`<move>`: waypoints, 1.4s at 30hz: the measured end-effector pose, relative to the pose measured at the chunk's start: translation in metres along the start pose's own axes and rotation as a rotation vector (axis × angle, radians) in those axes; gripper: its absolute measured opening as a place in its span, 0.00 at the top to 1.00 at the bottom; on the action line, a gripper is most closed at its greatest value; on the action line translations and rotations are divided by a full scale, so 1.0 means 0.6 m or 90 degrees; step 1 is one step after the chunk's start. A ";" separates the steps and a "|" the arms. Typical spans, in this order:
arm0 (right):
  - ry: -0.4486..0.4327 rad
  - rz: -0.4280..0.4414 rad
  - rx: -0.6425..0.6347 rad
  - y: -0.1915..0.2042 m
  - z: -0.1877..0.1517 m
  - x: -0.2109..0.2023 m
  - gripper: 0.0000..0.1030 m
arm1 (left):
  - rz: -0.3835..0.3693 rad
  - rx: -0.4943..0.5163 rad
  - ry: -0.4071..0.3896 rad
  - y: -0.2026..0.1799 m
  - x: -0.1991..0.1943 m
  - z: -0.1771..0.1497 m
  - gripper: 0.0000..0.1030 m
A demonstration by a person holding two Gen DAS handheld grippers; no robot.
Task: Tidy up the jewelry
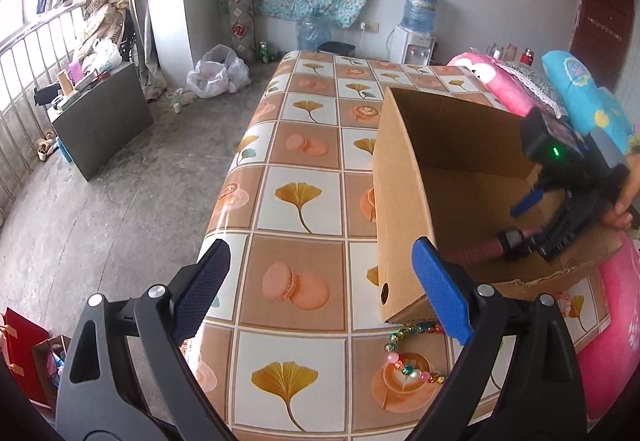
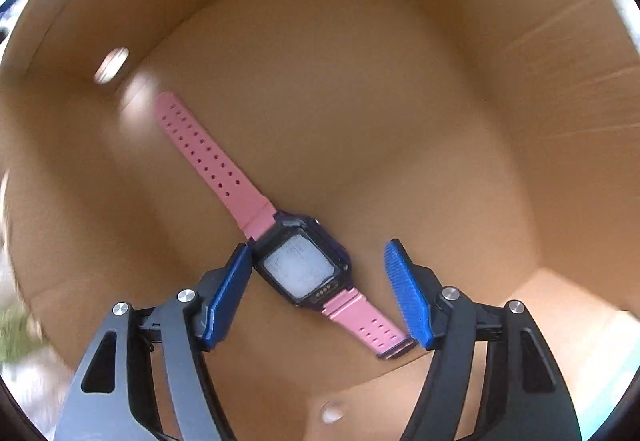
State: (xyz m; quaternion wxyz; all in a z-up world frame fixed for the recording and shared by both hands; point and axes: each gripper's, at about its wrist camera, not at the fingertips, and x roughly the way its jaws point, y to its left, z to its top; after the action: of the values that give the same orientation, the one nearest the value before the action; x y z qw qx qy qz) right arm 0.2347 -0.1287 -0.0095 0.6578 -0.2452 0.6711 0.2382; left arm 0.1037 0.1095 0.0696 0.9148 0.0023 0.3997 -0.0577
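Watch (image 2: 298, 261) with a pink strap lies flat on the floor of the box (image 2: 400, 121), its strap running diagonally toward the wall that has a round hole in it. The right gripper (image 2: 318, 291) is lowered inside the box with its jaws spread to either side of the watch case; the left pad (image 2: 228, 297) sits just beside or against the case corner, I cannot tell which, while the right pad (image 2: 408, 297) is clear of the case and close to the short strap end. In the left wrist view the box (image 1: 400, 201) stands on the surface (image 1: 296, 201) near its right edge, and the right gripper (image 1: 524, 217) reaches down into it. The left gripper (image 1: 320, 293) hovers over the near edge of the surface with its jaws spread wide and nothing between them. A bead bracelet (image 1: 408, 357) lies on the surface at the near side of the box, partly behind the left gripper's right pad (image 1: 444, 293).
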 end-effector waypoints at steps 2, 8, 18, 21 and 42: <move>-0.050 -0.066 0.056 -0.027 0.020 -0.013 0.36 | -0.001 0.000 0.005 -0.001 0.003 -0.002 0.14; -0.140 -0.130 0.148 -0.058 0.033 -0.052 0.36 | 0.002 0.004 0.007 -0.006 -0.002 -0.009 0.14; -0.363 -0.107 0.232 -0.020 -0.080 -0.235 0.35 | -0.021 -0.012 -0.002 -0.003 -0.024 -0.031 0.14; -0.478 -0.080 0.257 0.014 -0.177 -0.296 0.24 | -0.043 -0.012 -0.008 -0.002 -0.039 -0.047 0.14; -0.382 -0.026 0.401 0.269 -0.289 -0.018 0.06 | -0.007 0.097 0.141 -0.094 0.046 -0.210 0.10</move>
State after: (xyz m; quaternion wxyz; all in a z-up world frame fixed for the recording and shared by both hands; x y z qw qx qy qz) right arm -0.0018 -0.1161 0.0048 0.8710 0.0342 0.4851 0.0694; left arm 0.0241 0.0569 -0.0342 0.8619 0.0757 0.4929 -0.0923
